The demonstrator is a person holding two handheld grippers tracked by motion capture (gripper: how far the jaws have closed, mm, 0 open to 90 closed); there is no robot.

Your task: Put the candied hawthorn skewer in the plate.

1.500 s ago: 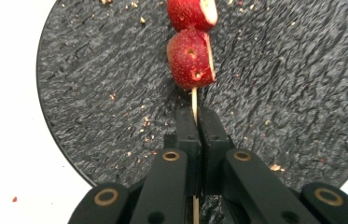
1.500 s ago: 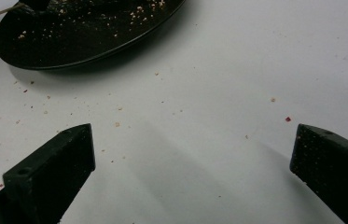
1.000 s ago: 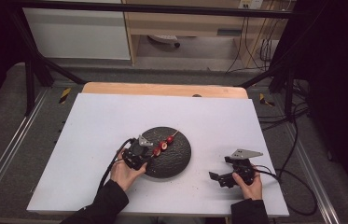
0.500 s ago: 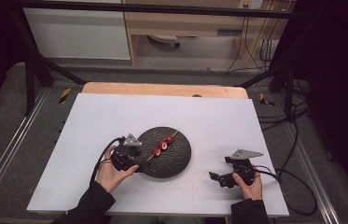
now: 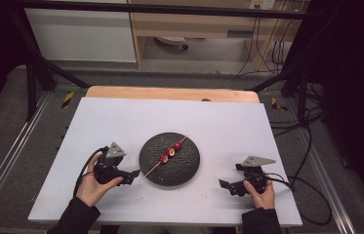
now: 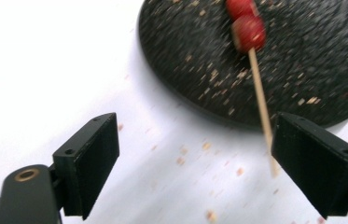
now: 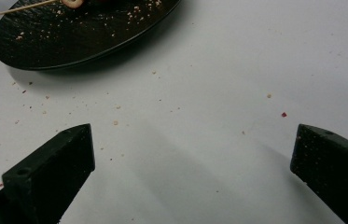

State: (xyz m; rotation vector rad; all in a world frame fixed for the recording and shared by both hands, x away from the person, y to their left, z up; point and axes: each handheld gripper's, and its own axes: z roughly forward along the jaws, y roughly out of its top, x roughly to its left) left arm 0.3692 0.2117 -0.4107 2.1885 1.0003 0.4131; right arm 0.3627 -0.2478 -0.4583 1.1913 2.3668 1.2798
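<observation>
Skewer point(image 5: 166, 157) on plate point(image 5: 189, 170), crumbs point(image 7: 115, 122) around

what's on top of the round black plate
On the round black textured plate lies a thin wooden skewer threaded with red fruit pieces, its bare end overhanging the rim toward the open left gripper. Pale crumbs dot the plate. The surface under the fruit is covered.

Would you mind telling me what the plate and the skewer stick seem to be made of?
Plate: probably stoneware or cast iron, matte black, judging by its pebbled, non-glossy surface. Skewer: likely bamboo or wood, pale tan, thin and straight, unvarnished.
</observation>
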